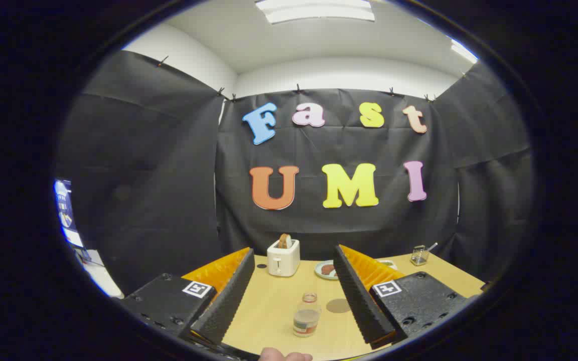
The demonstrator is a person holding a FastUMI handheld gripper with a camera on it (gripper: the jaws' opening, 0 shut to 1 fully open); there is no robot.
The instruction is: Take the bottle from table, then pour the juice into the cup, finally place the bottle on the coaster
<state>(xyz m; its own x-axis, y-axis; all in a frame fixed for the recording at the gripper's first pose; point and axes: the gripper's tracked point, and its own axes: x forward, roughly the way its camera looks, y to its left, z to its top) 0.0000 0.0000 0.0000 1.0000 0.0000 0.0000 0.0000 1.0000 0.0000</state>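
a small part of a hand (285, 356) is cut off at the near edge of the wooden table (269, 311), so its pose cannot be made out. the cup cannot be told for certain; a small glass container (419, 255) with something thin sticking out of it is seen at the far right of the table, too small to identify. what lies on the plate (325, 269) is partly hidden behind the right finger. the gripper (291, 291) is held wide apart, with nothing touched or held by its 2 fingers (229, 296), and it is pointed level across the table toward the back wall. the bottle (307, 316), a small clear one with a label and no cap visible, is stood upright on the table between the fingers, nearer the right one but apart from both. the round coaster (338, 305) is laid flat just beside the bottle, to its right and a little beyond it. a white toaster (283, 257) with a slice of bread (284, 241) in its slot is placed beyond the fingers, near the wall.
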